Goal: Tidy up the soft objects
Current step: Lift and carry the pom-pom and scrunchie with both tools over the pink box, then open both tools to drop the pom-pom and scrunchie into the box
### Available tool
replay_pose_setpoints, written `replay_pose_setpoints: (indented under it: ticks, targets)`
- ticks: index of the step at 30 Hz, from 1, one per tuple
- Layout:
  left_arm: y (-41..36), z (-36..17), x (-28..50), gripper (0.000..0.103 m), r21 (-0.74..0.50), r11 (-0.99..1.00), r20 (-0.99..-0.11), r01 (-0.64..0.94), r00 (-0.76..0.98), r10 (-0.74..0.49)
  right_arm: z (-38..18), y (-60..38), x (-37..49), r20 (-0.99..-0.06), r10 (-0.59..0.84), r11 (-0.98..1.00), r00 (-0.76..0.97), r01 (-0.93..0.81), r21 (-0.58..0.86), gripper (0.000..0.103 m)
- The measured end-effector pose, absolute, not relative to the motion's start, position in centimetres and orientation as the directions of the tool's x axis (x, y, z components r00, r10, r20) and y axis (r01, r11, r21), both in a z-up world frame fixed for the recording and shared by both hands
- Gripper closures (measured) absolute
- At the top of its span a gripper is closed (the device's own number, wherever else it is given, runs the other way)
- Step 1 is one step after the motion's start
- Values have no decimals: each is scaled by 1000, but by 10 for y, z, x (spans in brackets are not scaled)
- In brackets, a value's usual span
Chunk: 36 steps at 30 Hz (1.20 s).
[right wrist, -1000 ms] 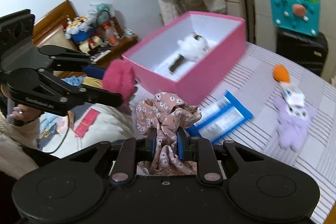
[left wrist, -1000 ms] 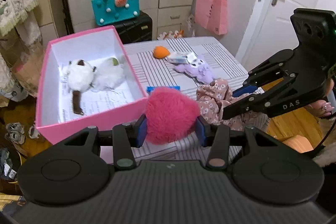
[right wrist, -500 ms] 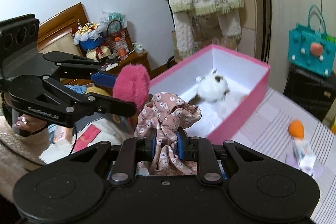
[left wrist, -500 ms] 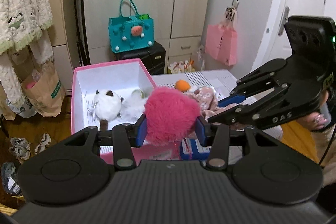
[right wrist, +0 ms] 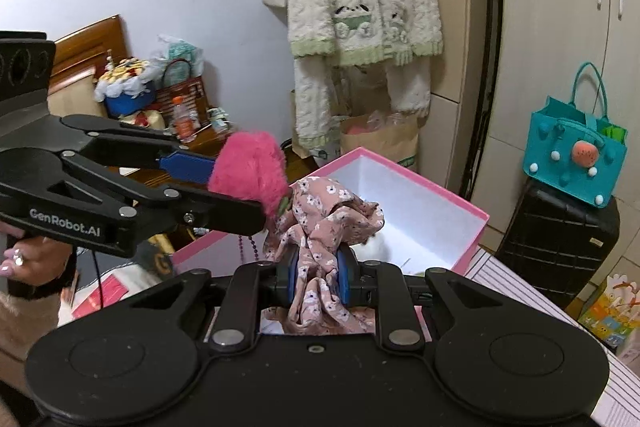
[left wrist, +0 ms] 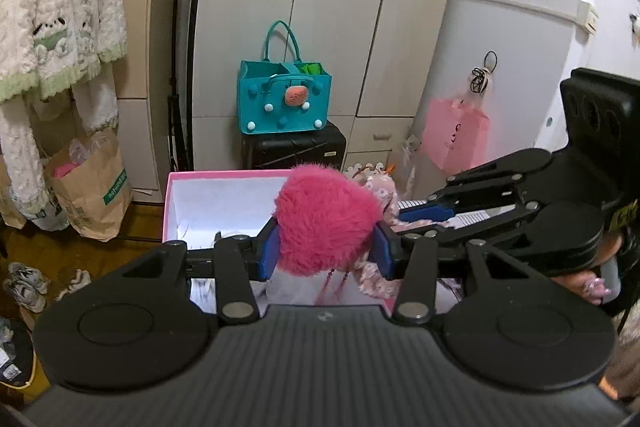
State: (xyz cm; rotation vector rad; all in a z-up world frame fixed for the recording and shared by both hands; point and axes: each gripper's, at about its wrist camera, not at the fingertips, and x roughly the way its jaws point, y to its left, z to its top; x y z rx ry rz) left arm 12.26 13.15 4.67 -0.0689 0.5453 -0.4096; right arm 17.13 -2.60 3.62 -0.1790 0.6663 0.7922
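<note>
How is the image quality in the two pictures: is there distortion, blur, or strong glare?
Left wrist view: fisheye bends the wardrobe doors outward; the pink fluffy toy is sharp; light is even indoors, without strong glare. Right wrist view: dark corners from the round lens, the wardrobe edge curves; the floral cloth is sharp, and the white inside of the pink box looks bright, nearly washed out.

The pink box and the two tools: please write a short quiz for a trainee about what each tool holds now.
1. What does the left tool hold?
2. True or false: the right tool is shut on the floral cloth.
3. The teal bag stands on: A) the pink box; B) the black suitcase; C) the floor.

Key:
1. The fluffy pink heart.
2. True.
3. B.
</note>
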Motion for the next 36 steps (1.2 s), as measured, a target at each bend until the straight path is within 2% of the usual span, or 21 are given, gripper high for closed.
replay_pose_setpoints:
  ticks: [7,12,25,29,32,36]
  targets:
    - [135,35,184,58,-224,919,-505,324,768,-394,16,-15,227,-640,582,709,501,-699,97,79]
    - [129,22,218,58,-162,943,-537,291,776,-332,-1,1,257,-669,529,709,522,-705,11,79]
    - [123,-18,292,57,-114,956,-610,271,740,-283,-46,25,314,-769,459,685,444,-728,-11,75]
    - [119,-31,306,57,-30,974,-663,225,725,-188,-56,31,323,-805,416,697,423,-717,-17,75]
    - [121,-37,311,53,-37,976,-686,215,705,-181,-60,33,324,-814,400,697,422,-716,-29,75]
    - [122,-41,311,48,-9,981,-702,194,697,-144,-58,30,320,-806,374,712,458,-699,-67,58]
